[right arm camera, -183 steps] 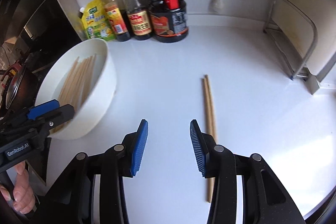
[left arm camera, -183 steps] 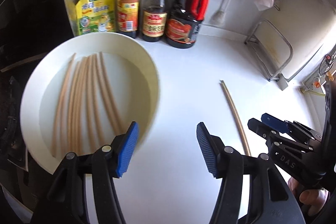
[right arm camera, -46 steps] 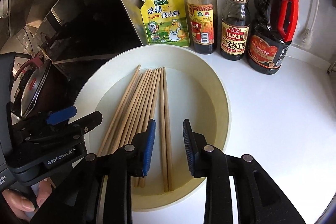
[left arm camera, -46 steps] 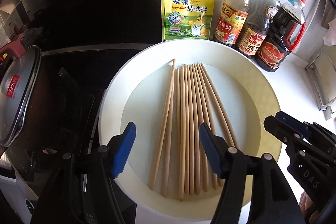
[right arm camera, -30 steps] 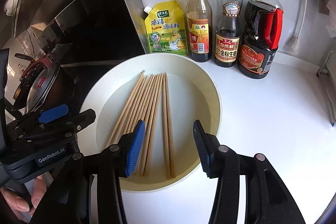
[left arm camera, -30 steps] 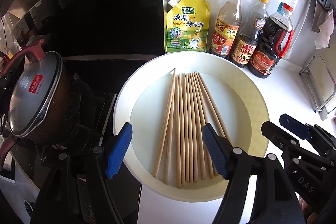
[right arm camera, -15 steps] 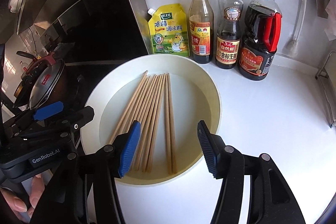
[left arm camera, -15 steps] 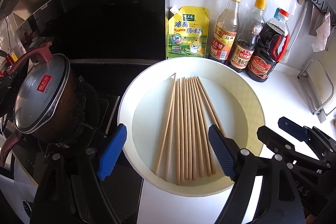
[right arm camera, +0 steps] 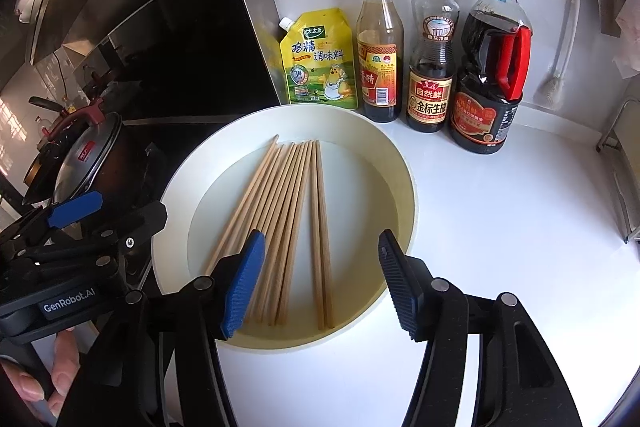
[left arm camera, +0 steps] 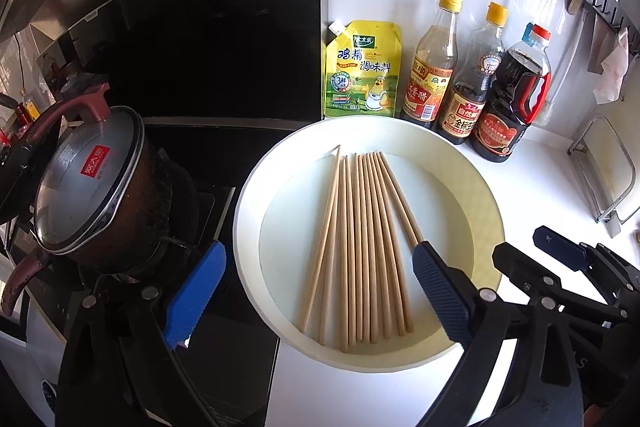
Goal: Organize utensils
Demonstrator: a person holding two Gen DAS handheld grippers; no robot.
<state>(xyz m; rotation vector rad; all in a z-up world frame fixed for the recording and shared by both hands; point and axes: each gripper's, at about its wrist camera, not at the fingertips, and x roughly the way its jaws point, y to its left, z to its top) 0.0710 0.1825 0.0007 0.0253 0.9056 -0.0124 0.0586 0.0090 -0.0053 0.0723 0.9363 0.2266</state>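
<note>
Several wooden chopsticks (left arm camera: 362, 239) lie side by side in a wide cream bowl (left arm camera: 486, 195) on the white counter. They also show in the right wrist view (right arm camera: 292, 223), in the same bowl (right arm camera: 400, 163). My left gripper (left arm camera: 320, 291) is open and empty, held above the bowl's near rim. My right gripper (right arm camera: 322, 285) is open and empty, held above the bowl's near side. The right gripper's body shows at the lower right of the left wrist view.
A yellow seasoning pouch (left arm camera: 362, 69), two sauce bottles (left arm camera: 434, 67) and a dark soy jug (left arm camera: 510, 99) stand against the wall behind the bowl. A lidded pot (left arm camera: 86, 183) sits on the stove at left. A wire rack (left arm camera: 608, 179) stands at right.
Both grippers have pulled back and up from the bowl and opened wider. The chopsticks that lay on the counter earlier are in the bowl with the others.
</note>
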